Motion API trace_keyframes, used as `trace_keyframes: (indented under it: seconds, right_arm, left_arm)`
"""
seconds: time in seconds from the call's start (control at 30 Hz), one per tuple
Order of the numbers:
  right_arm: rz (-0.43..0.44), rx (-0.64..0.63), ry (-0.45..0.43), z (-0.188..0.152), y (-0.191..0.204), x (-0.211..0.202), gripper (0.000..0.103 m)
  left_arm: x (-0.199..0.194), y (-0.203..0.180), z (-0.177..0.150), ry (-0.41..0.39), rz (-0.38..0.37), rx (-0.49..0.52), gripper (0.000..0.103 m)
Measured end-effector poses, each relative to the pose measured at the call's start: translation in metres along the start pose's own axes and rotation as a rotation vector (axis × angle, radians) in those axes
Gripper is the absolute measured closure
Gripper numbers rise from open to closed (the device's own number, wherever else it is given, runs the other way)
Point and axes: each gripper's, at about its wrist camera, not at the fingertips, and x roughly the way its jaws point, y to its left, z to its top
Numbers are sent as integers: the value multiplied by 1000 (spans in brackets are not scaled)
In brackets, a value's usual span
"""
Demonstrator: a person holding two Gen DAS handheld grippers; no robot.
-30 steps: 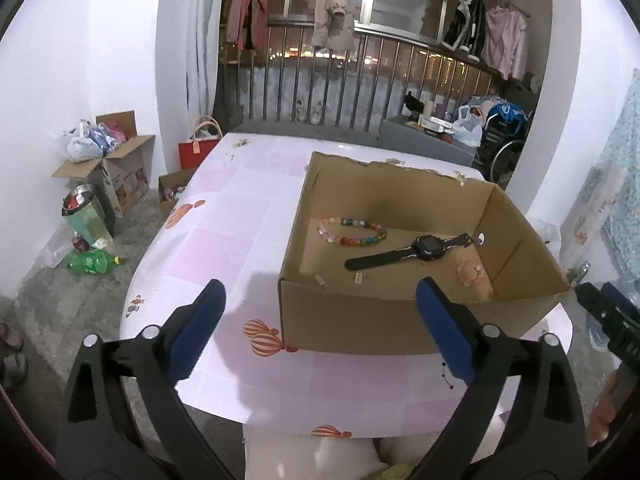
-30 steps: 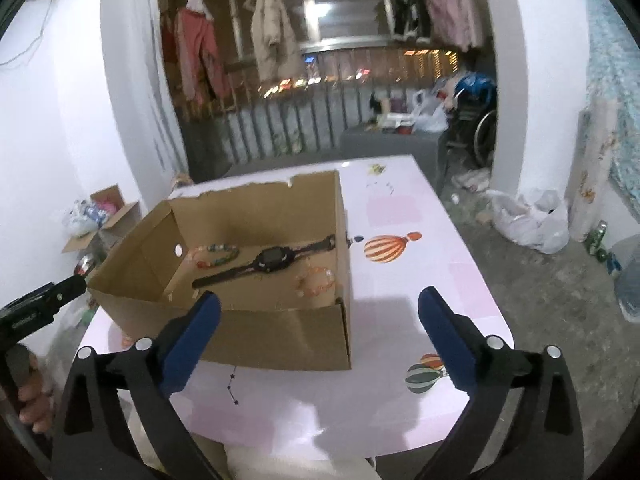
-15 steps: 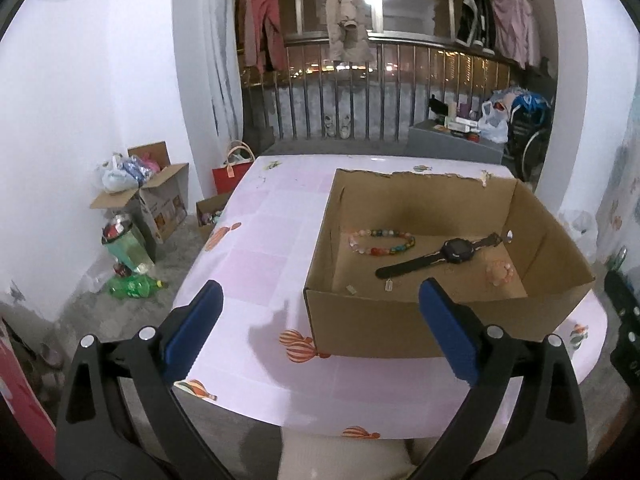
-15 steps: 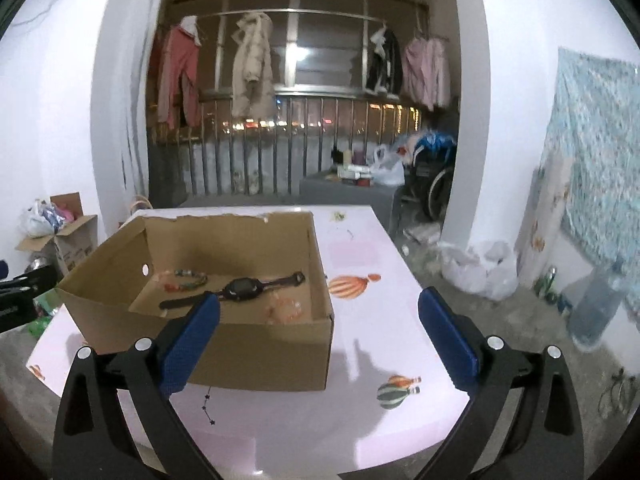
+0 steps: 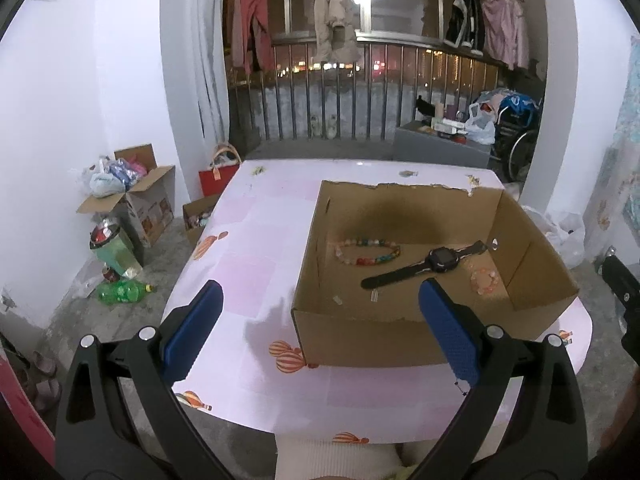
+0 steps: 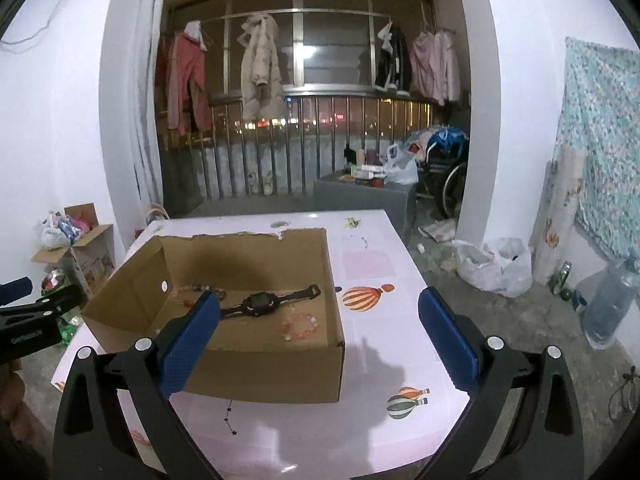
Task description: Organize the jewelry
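An open cardboard box (image 5: 360, 336) (image 6: 280, 376) stands on a pink table (image 5: 248, 272) (image 6: 376, 264) with balloon prints. Inside lie a multicoloured bead bracelet (image 5: 366, 251), a black watch (image 5: 436, 261) (image 6: 260, 304) and a pink bead bracelet (image 5: 483, 281) (image 6: 299, 325). A thin dark chain (image 6: 230, 420) lies on the table in front of the box. My left gripper (image 5: 320, 320) is open, held back from the box's near wall. My right gripper (image 6: 320, 324) is open too, above the box's near right corner. Neither holds anything.
Cardboard boxes (image 5: 136, 196), bags and a green bottle (image 5: 120, 292) sit on the floor at the left. A railing with hanging clothes (image 6: 260, 76) is behind the table. Plastic bags (image 6: 496, 264) and a large water bottle (image 6: 608, 304) are on the floor at the right.
Both grippers have pulled back and risen from the table; the box looks smaller and more of the room shows. The items in the box have not moved.
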Motion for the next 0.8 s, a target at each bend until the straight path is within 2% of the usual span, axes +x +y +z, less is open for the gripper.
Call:
trace_keyframes:
  seconds: [0.2,0.53,0.8]
  right_arm:
    - [-13,46,98,7,-2,15,6]
    - [-11,39,268,-4,12,45,6]
    - [-31,31,325,-10,13,51,6]
  left_arm:
    - [15,5,3,113,-18,-24,8]
    - [38,10,-1,189,-14,-30,8]
    - [43,12,-4,224,-4,-35,8]
